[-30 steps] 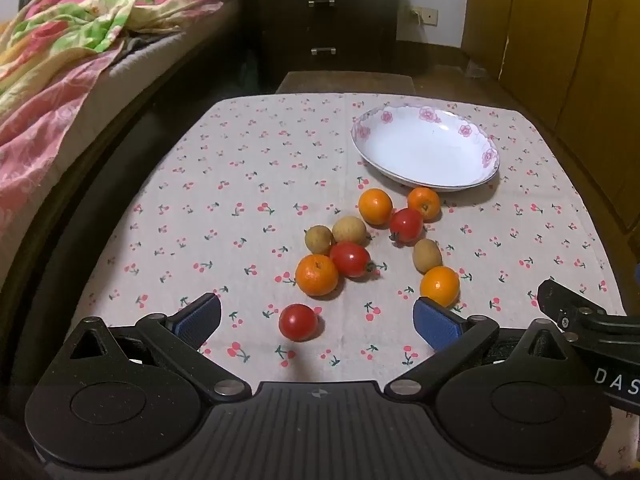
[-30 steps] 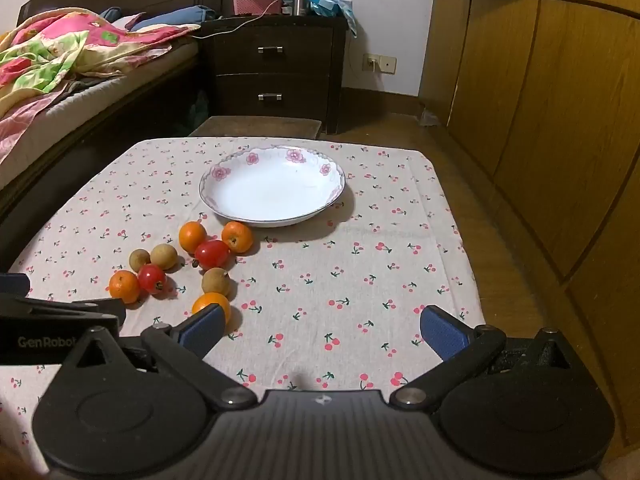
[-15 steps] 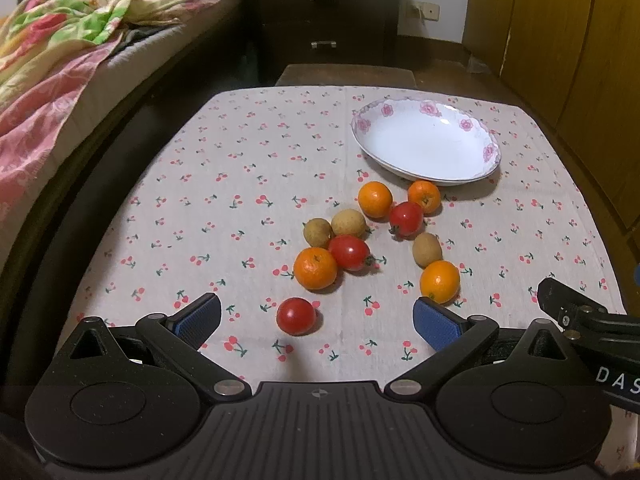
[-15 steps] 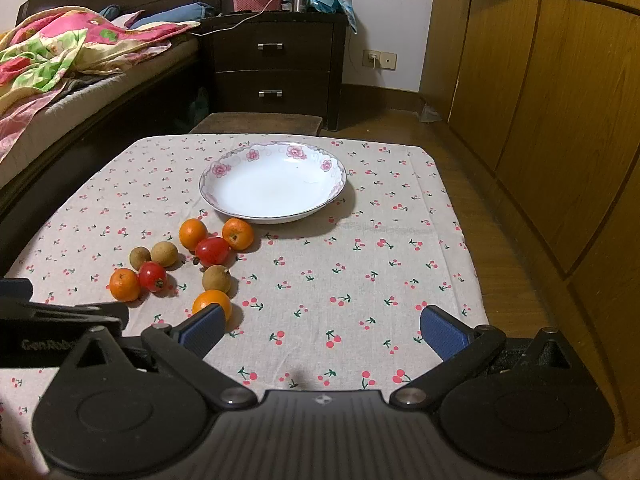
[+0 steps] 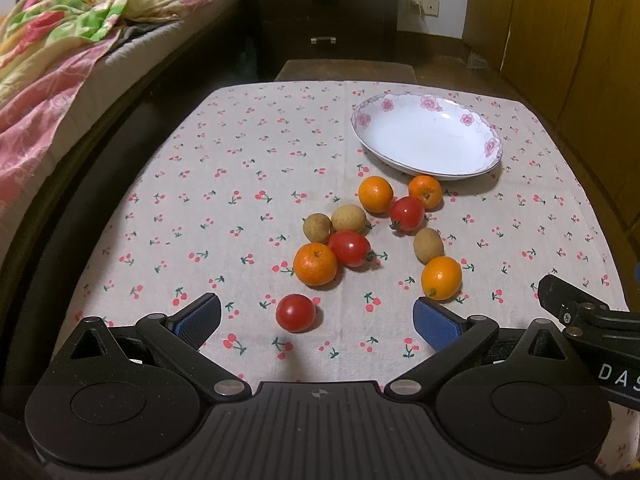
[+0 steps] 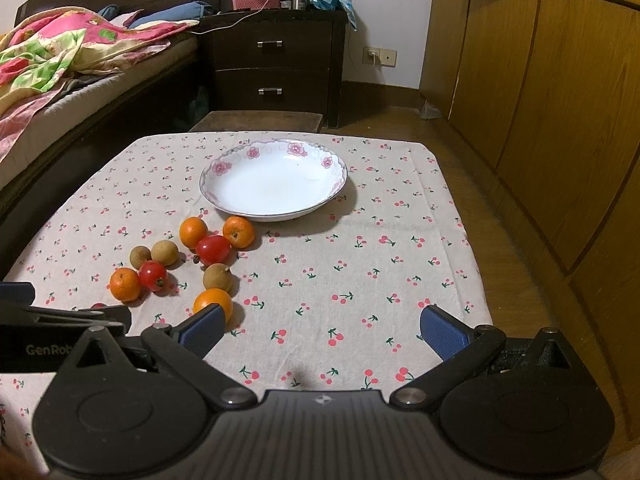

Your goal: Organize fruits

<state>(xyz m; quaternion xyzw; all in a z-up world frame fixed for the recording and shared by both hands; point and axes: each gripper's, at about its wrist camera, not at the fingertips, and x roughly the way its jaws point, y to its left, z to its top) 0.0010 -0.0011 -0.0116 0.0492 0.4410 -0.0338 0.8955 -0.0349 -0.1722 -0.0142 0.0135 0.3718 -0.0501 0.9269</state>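
Bed [image 5: 60, 92] w/ pink-green quilt, far left, beside counter [image 5: 240, 184] under cherry-print cloth. Left tongs [image 5: 316, 318]: released, blue pads spread wide, nothing between them but air, held low at near edge. Item 1: lone tomato [image 5: 296, 313], straight ahead of left tongs, a touch left of centre in the gap, apart from the other fruit; round, so no long axis to line up with. Item 2: near-left tangerine [image 5: 315, 264], touching a 2nd tomato [image 5: 349, 248]; 2 longans [image 5: 333, 224] just behind, side by side. Item 3: 2 tangerines [image 5: 375, 194] close before the plate w/ a 3rd tomato [image 5: 407, 213] nestled against them. Item 4: 3rd longan [image 5: 428, 245], then near-right tangerine [image 5: 441, 277], just beyond left tongs' right pad. Item 5: plate [image 5: 486, 148], white, pink-flower rim, nothing in it, far right of fruit cluster in left view. Right tongs [image 6: 322, 330]: released, gap facing bare cloth; fruit all lies off to its left, the nearest tangerine partly behind its left pad. Est.: no fruit sorted yet; left hand is nearer the lone tomato, a short fwd reach & close. Risk: round fruit may roll off the pads. Nightstand [image 6: 276, 68] & wardrobe doors [image 6: 540, 100] in background.
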